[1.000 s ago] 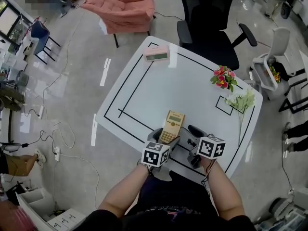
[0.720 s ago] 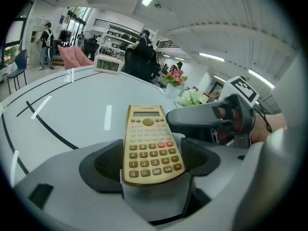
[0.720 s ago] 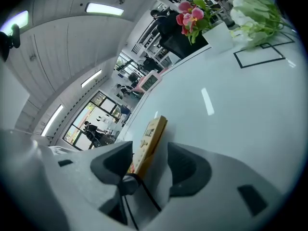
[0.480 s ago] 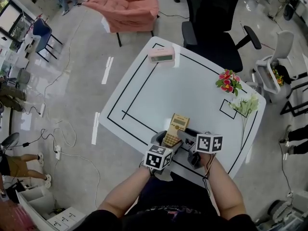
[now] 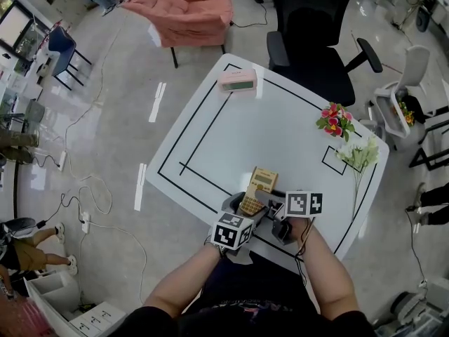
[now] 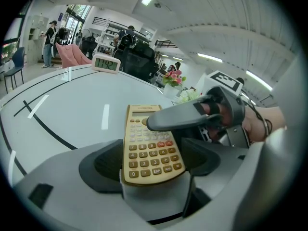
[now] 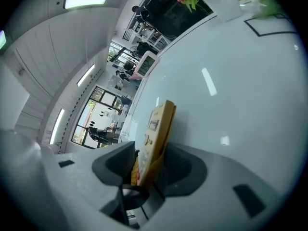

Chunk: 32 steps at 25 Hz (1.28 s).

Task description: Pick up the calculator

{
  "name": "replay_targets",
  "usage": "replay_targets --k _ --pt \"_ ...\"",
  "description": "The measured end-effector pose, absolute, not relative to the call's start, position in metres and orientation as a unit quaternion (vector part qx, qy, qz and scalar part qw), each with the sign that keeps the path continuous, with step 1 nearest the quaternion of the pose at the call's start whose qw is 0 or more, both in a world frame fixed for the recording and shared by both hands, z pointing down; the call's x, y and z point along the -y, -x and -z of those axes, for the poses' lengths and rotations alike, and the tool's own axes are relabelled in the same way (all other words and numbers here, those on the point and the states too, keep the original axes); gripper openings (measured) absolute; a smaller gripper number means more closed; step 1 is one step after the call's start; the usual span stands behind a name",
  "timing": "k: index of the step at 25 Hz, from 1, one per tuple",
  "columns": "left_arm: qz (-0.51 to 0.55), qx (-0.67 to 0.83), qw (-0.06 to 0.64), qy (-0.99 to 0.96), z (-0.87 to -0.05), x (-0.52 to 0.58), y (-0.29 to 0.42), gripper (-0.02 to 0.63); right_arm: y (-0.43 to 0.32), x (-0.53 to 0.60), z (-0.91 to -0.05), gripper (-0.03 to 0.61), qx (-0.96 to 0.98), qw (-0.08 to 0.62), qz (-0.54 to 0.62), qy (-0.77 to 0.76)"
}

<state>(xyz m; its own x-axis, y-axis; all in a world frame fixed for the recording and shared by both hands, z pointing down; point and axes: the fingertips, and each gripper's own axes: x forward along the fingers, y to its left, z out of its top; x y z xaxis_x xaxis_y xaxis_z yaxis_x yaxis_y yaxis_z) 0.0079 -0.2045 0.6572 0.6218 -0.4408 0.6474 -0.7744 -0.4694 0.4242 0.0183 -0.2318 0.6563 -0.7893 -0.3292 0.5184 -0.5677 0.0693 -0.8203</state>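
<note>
The tan calculator [image 5: 257, 188] is held just above the white table [image 5: 273, 128] near its front edge. My left gripper [image 5: 245, 207] is shut on its lower end; in the left gripper view the calculator [image 6: 149, 143] lies keys up between the two dark pads of that gripper [image 6: 151, 163]. My right gripper [image 5: 266, 199] reaches in from the right. One of its fingers [image 6: 183, 117] lies across the keypad's upper part. In the right gripper view the calculator [image 7: 155, 134] stands edge-on between the jaws of the right gripper [image 7: 149, 166], which are closing round it.
A pink desk clock [image 5: 236, 80] stands at the table's far corner. Red flowers [image 5: 334, 119] and white flowers [image 5: 358, 153] lie at the right edge. A black office chair [image 5: 309, 27] and a pink armchair [image 5: 182, 5] stand beyond the table. Black tape lines mark the tabletop.
The right gripper has swung in from the right and rolled, so its jaws now straddle the calculator. The left gripper has kept still with the calculator in it.
</note>
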Motion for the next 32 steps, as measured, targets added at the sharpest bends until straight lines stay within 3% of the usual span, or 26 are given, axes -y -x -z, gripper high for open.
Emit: replay_targets --k 5,8,18,25,32 --pt "-0.234 0.362 0.355 -0.830 -0.658 0.202 -0.010 0.377 -0.011 0.233 -0.659 0.179 0.719 0.098 -0.611 -0.316" --pt "-0.234 0.359 0.356 -0.830 -0.658 0.202 -0.010 0.379 -0.012 0.233 -0.663 0.138 0.710 0.100 -0.611 -0.335" --pt "-0.233 0.339 0.331 -0.850 -0.646 0.203 -0.005 0.379 -0.010 0.236 -0.641 0.103 0.729 0.010 -0.592 -0.342" --pt "-0.224 0.336 0.276 -0.872 -0.619 0.209 0.001 0.374 -0.016 0.247 -0.612 0.087 0.759 -0.021 -0.527 -0.380" --pt "-0.203 0.349 0.227 -0.886 -0.585 0.212 0.026 0.331 -0.024 0.255 -0.577 0.084 0.799 -0.006 -0.422 -0.429"
